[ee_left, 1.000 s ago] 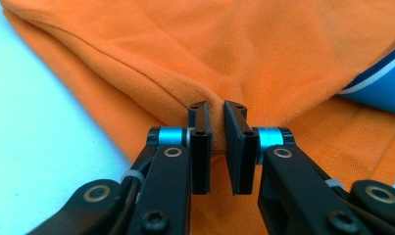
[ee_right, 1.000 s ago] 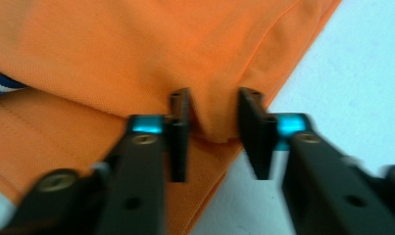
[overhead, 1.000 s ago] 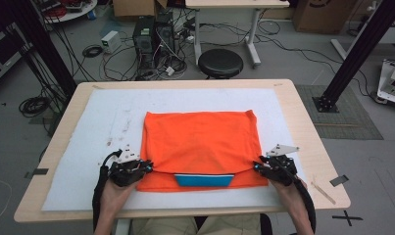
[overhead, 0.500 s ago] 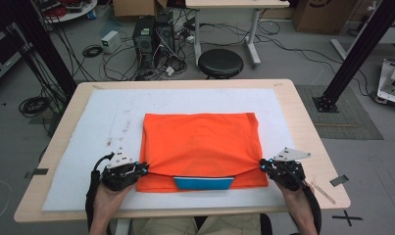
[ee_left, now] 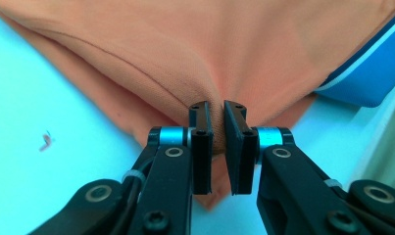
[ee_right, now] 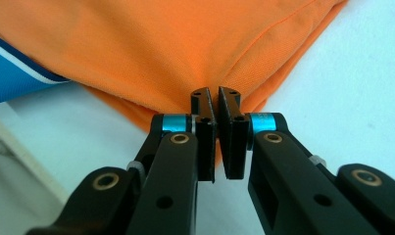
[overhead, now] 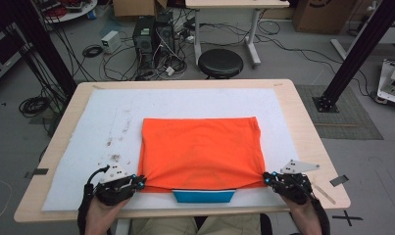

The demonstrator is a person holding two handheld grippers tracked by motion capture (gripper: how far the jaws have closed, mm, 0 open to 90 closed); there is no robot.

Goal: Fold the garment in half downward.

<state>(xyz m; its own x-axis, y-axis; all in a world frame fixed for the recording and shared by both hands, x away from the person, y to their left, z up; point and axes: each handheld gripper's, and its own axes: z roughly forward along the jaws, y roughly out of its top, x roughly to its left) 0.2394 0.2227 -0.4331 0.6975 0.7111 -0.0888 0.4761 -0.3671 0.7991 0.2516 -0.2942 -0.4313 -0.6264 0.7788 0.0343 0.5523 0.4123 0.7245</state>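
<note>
An orange shirt [overhead: 200,149] lies folded flat on the white mat [overhead: 185,100], its blue collar [overhead: 203,196] sticking out at the near edge. My left gripper [overhead: 138,182] is shut on the shirt's near left corner. My right gripper [overhead: 265,178] is shut on the near right corner. In the left gripper view the pads [ee_left: 201,132] pinch a bunched fold of orange cloth [ee_left: 185,44], with the blue collar [ee_left: 366,73] off to the right. In the right gripper view the jaws of that gripper [ee_right: 215,94] clamp the orange hem [ee_right: 160,44], with the collar [ee_right: 13,73] at the left.
The mat covers most of the wooden table [overhead: 308,132]. Small dark stains [overhead: 115,157] mark the mat left of the shirt. Beyond the far edge stand a black stool [overhead: 220,62], computer cases and cables. A black post [overhead: 357,54] rises at the right.
Both hands have drawn back toward the near edge and slightly apart, pulling the shirt's near corners with them. The shirt lies flatter and its far edge sits nearer.
</note>
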